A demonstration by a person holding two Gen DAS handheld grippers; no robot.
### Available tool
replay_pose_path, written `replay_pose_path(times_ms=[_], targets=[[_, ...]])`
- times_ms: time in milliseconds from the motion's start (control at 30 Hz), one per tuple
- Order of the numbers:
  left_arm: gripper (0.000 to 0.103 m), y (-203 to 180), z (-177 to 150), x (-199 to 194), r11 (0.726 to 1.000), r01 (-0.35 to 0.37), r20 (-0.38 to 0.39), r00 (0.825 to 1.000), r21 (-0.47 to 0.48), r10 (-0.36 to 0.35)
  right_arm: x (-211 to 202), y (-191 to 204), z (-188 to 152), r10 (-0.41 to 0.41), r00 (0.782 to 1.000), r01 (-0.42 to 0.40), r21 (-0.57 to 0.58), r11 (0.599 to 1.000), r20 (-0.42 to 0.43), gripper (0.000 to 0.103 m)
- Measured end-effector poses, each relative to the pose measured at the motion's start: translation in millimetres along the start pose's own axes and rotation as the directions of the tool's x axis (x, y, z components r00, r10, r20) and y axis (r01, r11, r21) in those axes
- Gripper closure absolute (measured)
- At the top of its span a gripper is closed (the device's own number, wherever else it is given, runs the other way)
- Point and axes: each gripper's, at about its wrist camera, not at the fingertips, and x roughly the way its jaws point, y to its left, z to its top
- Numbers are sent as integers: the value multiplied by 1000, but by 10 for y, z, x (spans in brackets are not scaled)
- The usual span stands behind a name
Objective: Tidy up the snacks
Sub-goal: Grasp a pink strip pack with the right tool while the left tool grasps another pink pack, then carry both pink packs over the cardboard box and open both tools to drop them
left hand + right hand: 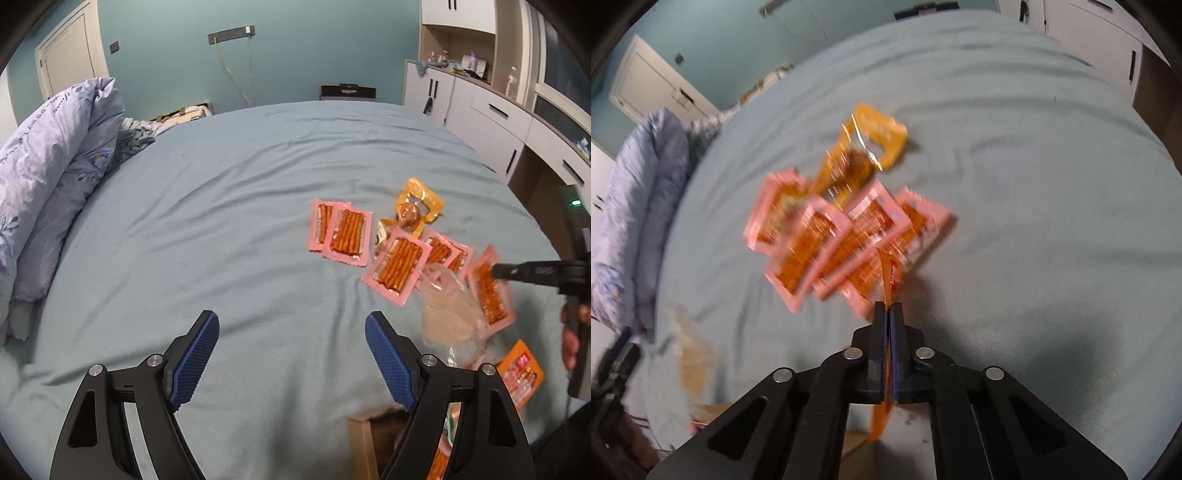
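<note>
Several pink packets of orange snack sticks (397, 269) lie on the blue bed sheet (221, 206), with a yellow snack packet (419, 206) behind them. My left gripper (291, 354) is open and empty above bare sheet, left of the snacks. My right gripper (496, 271) is shut on a pink stick packet (489, 291), held edge-on in the right wrist view (892, 277) above the blurred pile (842, 236). A clear plastic bag (448, 310) lies beside it.
A cardboard box (373, 439) sits at the near edge below my left gripper, with an orange packet (521, 373) to its right. A folded floral quilt (48, 177) lies at the left. White cabinets (491, 122) stand along the right.
</note>
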Motion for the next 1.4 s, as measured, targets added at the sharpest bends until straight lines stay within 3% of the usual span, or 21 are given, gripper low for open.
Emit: replay_pose_path(times_ms=[200, 300, 400, 500, 667, 800, 867, 900, 967, 1000, 1033, 1100, 1300, 1400], targets=[[19, -43, 314, 442, 995, 95, -82, 992, 12, -94, -243, -98, -36, 54, 994, -57, 32, 998, 96, 103], [19, -150, 473, 773, 984, 174, -128, 977, 35, -169, -331, -120, -65, 76, 989, -83, 54, 995, 128, 103], [19, -304, 507, 1071, 975, 204, -176, 966, 85, -187, -342, -169, -105, 99, 983, -113, 80, 990, 157, 103], [19, -476, 487, 1322, 962, 231, -216, 956, 143, -197, -333, -210, -117, 86, 983, -102, 93, 990, 164, 103], [19, -820, 520, 1599, 918, 310, -267, 933, 247, -243, -286, -259, -126, 70, 986, -89, 122, 989, 150, 103], [19, -1076, 549, 1842, 890, 377, -324, 901, 255, -289, -217, -226, -83, 66, 990, -81, 119, 990, 125, 103], [15, -1187, 515, 1942, 891, 355, -328, 909, 282, -258, -217, -230, -49, 63, 992, -76, 119, 990, 114, 103], [18, -1217, 513, 1928, 888, 354, -311, 914, 294, -262, -216, -250, -11, 62, 992, -75, 119, 990, 110, 103], [56, -1228, 535, 1909, 874, 405, -331, 891, 267, -312, -209, -280, 16, 54, 993, -66, 121, 990, 103, 103], [61, -1200, 568, 1896, 884, 398, -329, 892, 246, -310, -215, -298, 26, 53, 993, -66, 124, 990, 102, 103], [69, -1151, 605, 1901, 891, 405, -344, 882, 206, -321, -206, -309, 39, 52, 994, -65, 127, 990, 99, 103], [71, -1071, 627, 1904, 900, 408, -359, 872, 154, -334, -194, -324, 38, 50, 994, -62, 128, 990, 97, 103], [72, -882, 585, 1626, 927, 350, -321, 901, 137, -293, -240, -272, 20, 51, 993, -63, 103, 993, 111, 103], [72, -676, 655, 1303, 946, 307, -259, 927, 107, -271, -271, -323, -25, 34, 992, -48, 106, 993, 124, 103]])
